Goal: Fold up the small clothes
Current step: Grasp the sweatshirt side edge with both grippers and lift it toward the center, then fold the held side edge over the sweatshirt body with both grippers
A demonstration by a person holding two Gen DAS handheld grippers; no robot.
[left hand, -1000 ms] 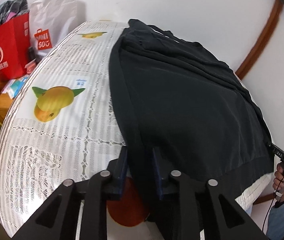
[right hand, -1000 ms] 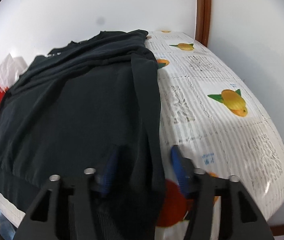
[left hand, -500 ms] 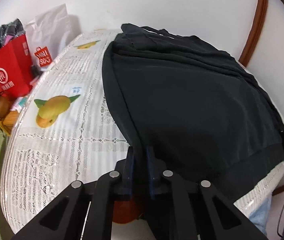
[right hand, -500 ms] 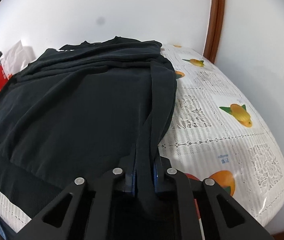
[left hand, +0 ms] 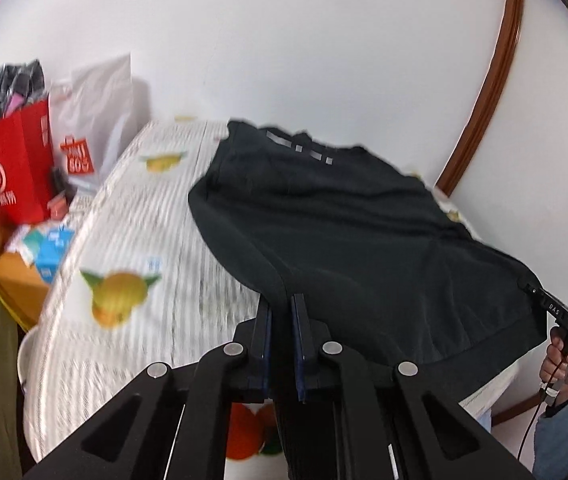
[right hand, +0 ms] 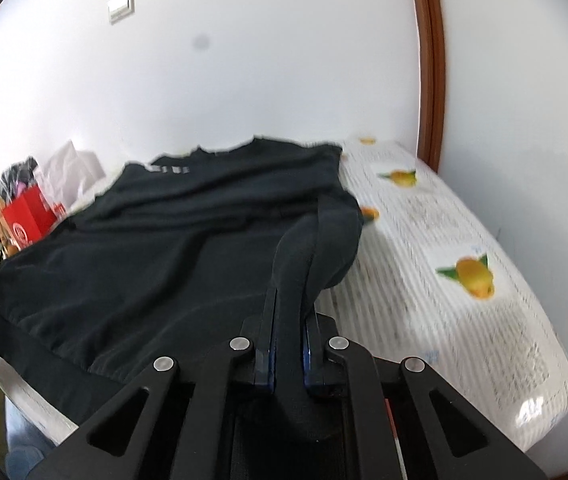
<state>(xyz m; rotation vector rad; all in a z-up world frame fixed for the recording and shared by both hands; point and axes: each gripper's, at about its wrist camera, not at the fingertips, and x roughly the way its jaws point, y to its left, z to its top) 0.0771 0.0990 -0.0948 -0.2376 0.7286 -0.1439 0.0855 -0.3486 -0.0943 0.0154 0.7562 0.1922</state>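
Note:
A black shirt (left hand: 356, 240) lies on a table with a white lace cloth printed with fruit (left hand: 131, 240). My left gripper (left hand: 281, 304) is shut on the shirt's near left hem edge and holds it lifted off the table. My right gripper (right hand: 288, 312) is shut on the near right edge of the shirt (right hand: 163, 248), also lifted. The shirt's near half hangs stretched between the two grippers; its far half rests on the table. The right gripper and its hand also show in the left wrist view (left hand: 564, 316).
A red paper bag (left hand: 11, 172) and a white shopping bag (left hand: 91, 120) stand at the table's far left, with small boxes (left hand: 49, 248) beside them. A white wall runs behind the table, with a brown door frame (right hand: 428, 60) at the right.
Both grippers closed on the shirt's near edge, then rose and lifted it off the table. Both views now look more level, toward the wall.

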